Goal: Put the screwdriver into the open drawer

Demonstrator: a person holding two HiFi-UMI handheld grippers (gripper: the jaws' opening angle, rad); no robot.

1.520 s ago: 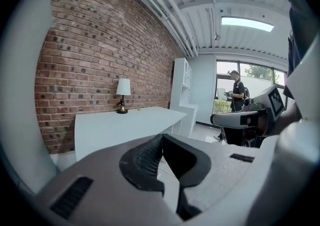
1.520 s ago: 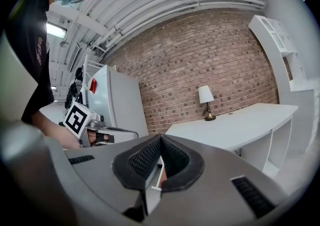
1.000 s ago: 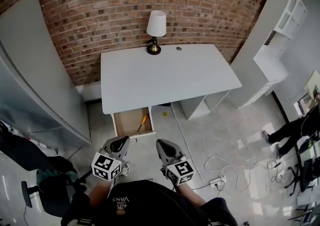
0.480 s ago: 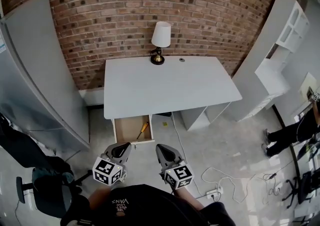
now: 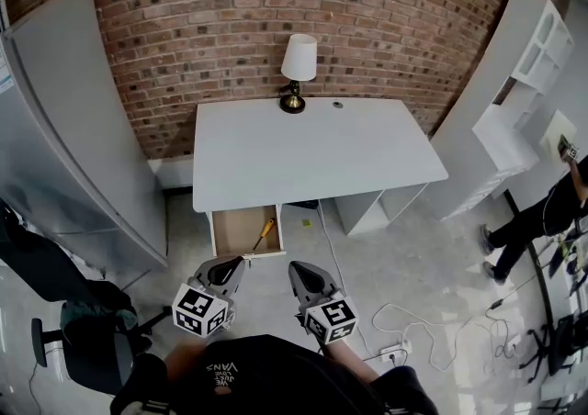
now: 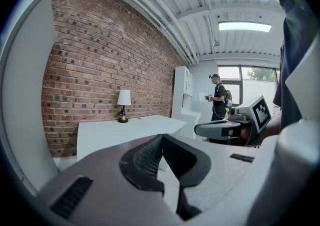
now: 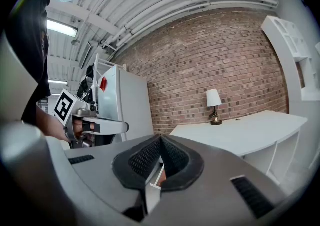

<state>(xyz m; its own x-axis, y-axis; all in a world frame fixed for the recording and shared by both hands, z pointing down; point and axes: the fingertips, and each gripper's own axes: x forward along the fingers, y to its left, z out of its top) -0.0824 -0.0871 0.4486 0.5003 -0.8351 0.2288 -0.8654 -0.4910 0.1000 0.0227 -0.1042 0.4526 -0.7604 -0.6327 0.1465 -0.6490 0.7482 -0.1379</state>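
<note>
A white bench (image 5: 312, 151) stands against the brick wall (image 5: 230, 18), with an open drawer (image 5: 231, 223) pulled out under its left front edge and a small lamp (image 5: 298, 69) at its back edge. Nearer the person and well short of the drawer, the left gripper (image 5: 223, 267) and right gripper (image 5: 303, 273) hang side by side above the floor, each with its jaws closed together on nothing. The screwdriver (image 5: 264, 232) lies tilted inside the drawer, toward its right side.
</note>
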